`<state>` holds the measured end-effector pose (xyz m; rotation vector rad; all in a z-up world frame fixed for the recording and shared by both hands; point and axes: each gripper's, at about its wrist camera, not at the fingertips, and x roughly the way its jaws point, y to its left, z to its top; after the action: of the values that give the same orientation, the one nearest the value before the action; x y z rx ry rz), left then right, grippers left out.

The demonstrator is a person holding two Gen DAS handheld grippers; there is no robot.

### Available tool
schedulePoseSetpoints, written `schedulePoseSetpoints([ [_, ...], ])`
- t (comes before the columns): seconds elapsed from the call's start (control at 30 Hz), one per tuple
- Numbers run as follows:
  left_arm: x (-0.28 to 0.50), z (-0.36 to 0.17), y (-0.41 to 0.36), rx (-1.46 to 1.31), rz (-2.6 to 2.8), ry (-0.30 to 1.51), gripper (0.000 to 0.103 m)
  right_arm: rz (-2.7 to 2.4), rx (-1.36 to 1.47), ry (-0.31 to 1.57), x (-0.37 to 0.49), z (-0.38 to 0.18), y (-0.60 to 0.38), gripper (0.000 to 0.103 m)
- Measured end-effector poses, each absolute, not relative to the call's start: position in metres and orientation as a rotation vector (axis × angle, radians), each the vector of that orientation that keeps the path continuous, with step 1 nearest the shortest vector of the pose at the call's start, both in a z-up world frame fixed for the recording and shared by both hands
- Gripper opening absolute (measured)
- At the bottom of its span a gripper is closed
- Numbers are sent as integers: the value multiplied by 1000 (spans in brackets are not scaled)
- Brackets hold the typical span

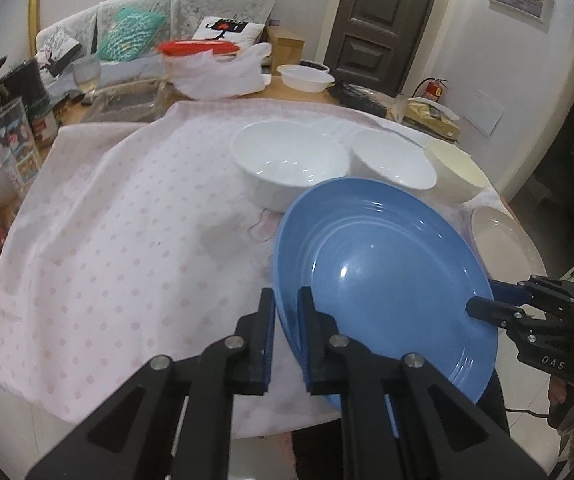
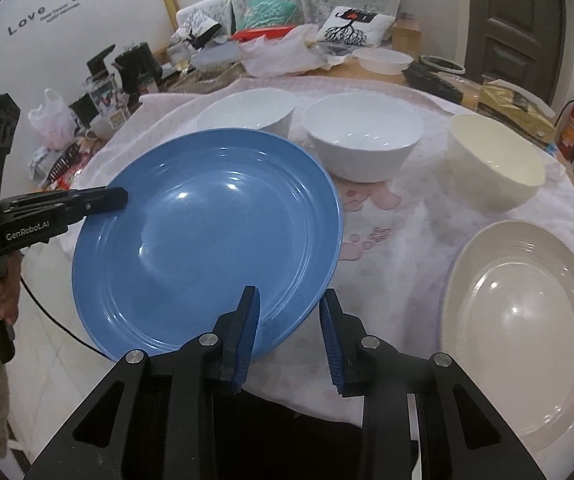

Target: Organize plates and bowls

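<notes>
The left claw (image 1: 285,300) clamps the rim of the glossy round blue ceramic plate (image 2: 207,236), held above the bench (image 1: 107,240), while the right claw (image 2: 289,300), jaws wide, straddles the opposite rim; next move: probably stacking onto the beige plate (image 2: 527,320).

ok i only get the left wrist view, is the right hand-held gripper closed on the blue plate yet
observer: no, the right hand-held gripper is open, one finger over the blue plate rim, the other off it
operator: anything in the beige plate
observer: nothing, the beige plate lies bare on the cloth
operator: cream bowl touching anything
observer: no, the cream bowl stands apart from the beige plate and the nearest white bowl
</notes>
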<state>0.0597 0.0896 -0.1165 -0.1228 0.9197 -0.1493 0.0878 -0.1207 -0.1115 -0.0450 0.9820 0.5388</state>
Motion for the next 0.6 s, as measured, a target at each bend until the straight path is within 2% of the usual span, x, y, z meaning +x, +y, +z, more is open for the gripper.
schedulePoseSetpoints([
  [0.6,89,-91,-26,-25,-271,902,9,376,53,892,83,-92,-237,26],
])
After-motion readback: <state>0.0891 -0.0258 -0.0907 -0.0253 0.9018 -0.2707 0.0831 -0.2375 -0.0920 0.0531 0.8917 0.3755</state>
